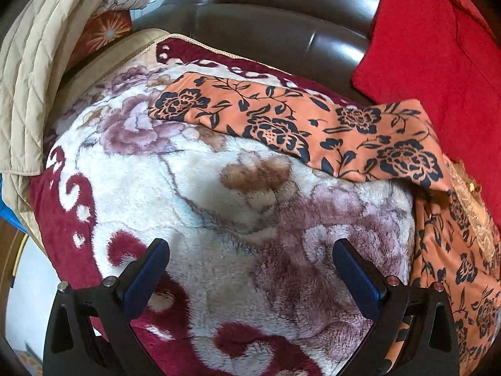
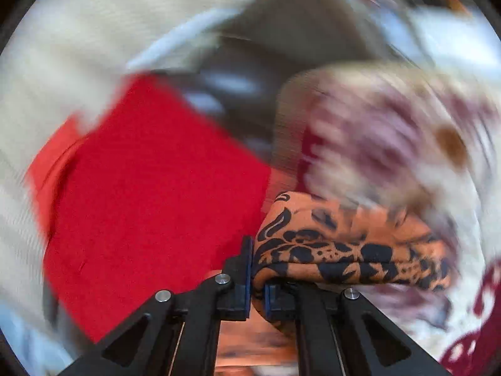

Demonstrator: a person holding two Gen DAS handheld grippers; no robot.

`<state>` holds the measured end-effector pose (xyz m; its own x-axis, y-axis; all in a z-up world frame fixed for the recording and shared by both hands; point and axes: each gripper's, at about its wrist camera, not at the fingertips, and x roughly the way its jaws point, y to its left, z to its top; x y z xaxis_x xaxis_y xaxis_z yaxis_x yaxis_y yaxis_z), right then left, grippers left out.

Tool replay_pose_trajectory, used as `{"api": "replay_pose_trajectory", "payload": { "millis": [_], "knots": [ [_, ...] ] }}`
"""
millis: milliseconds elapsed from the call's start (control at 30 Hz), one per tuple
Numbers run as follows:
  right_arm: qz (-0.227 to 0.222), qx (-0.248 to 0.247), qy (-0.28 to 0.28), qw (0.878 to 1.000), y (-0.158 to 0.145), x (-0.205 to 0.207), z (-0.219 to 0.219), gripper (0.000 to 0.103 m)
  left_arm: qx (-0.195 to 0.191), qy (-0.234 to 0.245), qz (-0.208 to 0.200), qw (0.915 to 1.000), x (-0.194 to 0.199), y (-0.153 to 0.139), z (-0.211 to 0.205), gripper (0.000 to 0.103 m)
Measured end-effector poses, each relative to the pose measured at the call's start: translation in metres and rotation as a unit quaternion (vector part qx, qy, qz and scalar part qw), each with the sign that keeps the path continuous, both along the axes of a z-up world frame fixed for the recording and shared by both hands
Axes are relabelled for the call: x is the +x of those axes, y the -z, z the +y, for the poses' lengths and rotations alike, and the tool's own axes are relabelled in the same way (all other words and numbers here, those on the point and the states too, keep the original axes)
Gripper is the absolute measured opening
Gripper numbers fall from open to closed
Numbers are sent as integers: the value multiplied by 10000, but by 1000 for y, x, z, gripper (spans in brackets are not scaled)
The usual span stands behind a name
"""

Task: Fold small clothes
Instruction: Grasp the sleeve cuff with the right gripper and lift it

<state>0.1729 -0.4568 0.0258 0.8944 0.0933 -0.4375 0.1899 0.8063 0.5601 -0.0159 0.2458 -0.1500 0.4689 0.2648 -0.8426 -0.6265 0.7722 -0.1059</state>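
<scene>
An orange garment with a dark blue flower print [image 1: 313,125] lies across the far side of a plush floral blanket [image 1: 219,203] and drapes down its right side. My left gripper [image 1: 250,269] hovers open above the blanket, short of the garment, with nothing between its blue pads. In the right wrist view, which is blurred by motion, my right gripper [image 2: 257,282] is shut on a bunched fold of the same orange garment [image 2: 344,244], and the cloth bulges out to the right of the fingers.
A red cloth [image 1: 438,62] lies at the right against a dark brown leather sofa back [image 1: 281,22]. A beige quilted cover [image 1: 31,78] hangs at the left, with patterned cushions [image 1: 106,31] behind it. The red cloth [image 2: 150,203] fills the left of the right wrist view.
</scene>
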Motion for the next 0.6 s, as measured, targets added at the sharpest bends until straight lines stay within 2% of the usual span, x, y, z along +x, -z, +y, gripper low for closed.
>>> {"api": "replay_pose_trajectory", "payload": {
  "millis": [67, 133, 200, 233, 300, 333, 433, 467, 533, 600],
  "knots": [
    [-577, -701, -759, 9930, -47, -2, 80, 6, -25, -16, -82, 10000, -4, -4, 2, 103],
    [-868, -953, -1545, 9795, -66, -2, 153, 7, -12, -16, -182, 9998, -8, -9, 3, 103],
    [-740, -972, -2255, 9666, -56, 4, 216, 7, -9, -21, -233, 9997, -11, -12, 4, 103],
    [-534, -929, -2520, 9618, -40, 10, 244, 11, -29, -8, -261, 9997, -12, -14, 4, 103],
    [-5, -743, -2798, 9572, 6, 26, 283, 53, -80, 22, -292, 9995, -11, -18, 5, 103],
    [386, -611, -2986, 9516, 36, 35, 298, 94, -119, 59, -341, 9993, -10, -22, 3, 103],
    [1363, -71, -3391, 9308, 113, 50, 315, 96, -136, 286, -537, 9981, -1, -38, -8, 103],
    [1504, 36, -3315, 9314, 127, 43, 310, 96, -117, 400, -599, 9973, 3, -44, -13, 103],
    [1307, 294, -3120, 9406, 134, 38, 288, 94, -9, 734, -749, 9945, 18, -59, -35, 103],
    [1110, 306, -2887, 9505, 128, 25, 265, 95, 18, 1087, -833, 9906, 35, -71, -58, 103]
  ]
}}
